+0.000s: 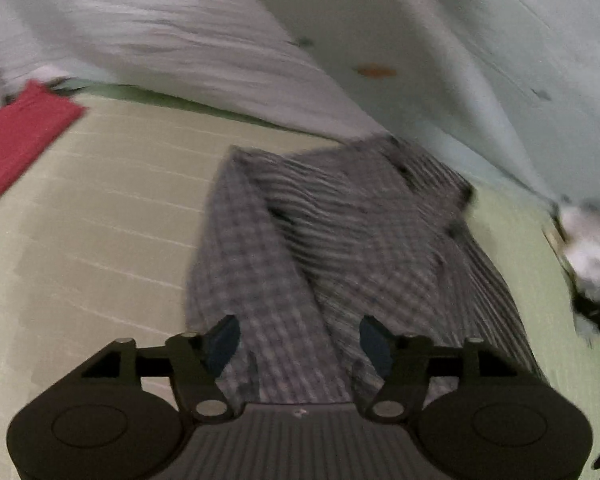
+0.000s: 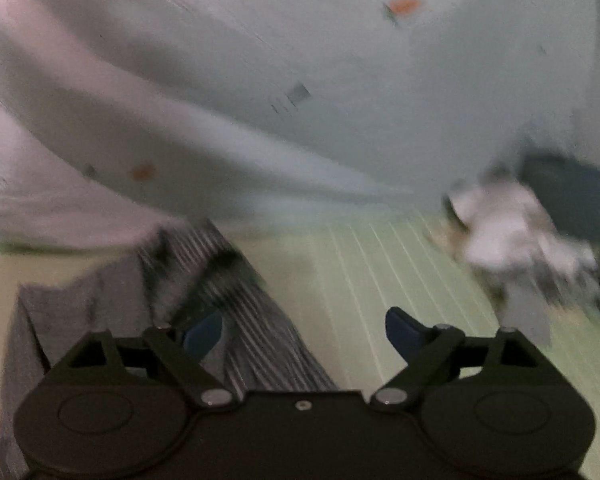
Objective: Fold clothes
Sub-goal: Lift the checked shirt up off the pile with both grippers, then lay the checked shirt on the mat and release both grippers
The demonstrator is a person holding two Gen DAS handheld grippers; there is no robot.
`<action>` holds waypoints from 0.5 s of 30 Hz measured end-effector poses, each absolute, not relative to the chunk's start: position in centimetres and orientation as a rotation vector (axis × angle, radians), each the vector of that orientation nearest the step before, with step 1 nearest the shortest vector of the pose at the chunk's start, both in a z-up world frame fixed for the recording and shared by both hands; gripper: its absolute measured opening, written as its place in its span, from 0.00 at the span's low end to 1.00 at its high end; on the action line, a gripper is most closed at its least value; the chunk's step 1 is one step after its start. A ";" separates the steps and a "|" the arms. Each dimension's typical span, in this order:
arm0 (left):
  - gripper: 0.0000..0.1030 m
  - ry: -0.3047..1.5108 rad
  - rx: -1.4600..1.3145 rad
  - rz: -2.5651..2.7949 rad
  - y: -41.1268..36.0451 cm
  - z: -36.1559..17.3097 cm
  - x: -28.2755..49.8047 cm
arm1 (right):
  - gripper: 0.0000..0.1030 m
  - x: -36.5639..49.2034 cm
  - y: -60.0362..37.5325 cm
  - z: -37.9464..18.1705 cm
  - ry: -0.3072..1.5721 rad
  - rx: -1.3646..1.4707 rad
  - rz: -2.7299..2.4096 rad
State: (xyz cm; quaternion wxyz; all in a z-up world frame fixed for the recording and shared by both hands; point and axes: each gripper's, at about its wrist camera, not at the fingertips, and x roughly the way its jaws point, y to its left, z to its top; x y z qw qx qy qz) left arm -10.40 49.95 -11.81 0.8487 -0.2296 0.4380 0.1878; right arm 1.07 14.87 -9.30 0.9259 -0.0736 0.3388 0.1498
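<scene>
A grey checked garment (image 1: 332,240) lies partly folded on a pale green striped bed sheet (image 1: 100,220). My left gripper (image 1: 300,344) hangs just over its near end, jaws apart, blue pads (image 1: 224,342) clear of the cloth. In the right wrist view the same garment (image 2: 228,300) lies at the lower left. My right gripper (image 2: 304,334) is open wide over the garment's right edge and the bare sheet (image 2: 360,272), with nothing pinched between its pads (image 2: 404,336). Both views are blurred.
A red cloth (image 1: 24,136) lies at the far left of the bed. A large pale blanket (image 1: 400,40) with small orange marks is heaped along the back. A white crumpled pile of clothes (image 2: 512,232) sits at the right, with a dark item (image 2: 572,196) behind it.
</scene>
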 end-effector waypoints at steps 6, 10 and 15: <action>0.72 0.999 -0.384 0.245 45.2 -13.6 -8.5 | 0.88 -1.5 11.2 -14.1 0.825 -0.132 0.211; 0.72 1.074 -0.360 0.196 43.0 -16.3 -7.6 | 0.90 -2.6 10.4 -16.1 0.877 -0.140 0.194; 0.29 1.134 -0.343 0.222 42.5 -18.3 -7.5 | 0.91 -2.5 10.3 -17.9 0.926 -0.229 0.183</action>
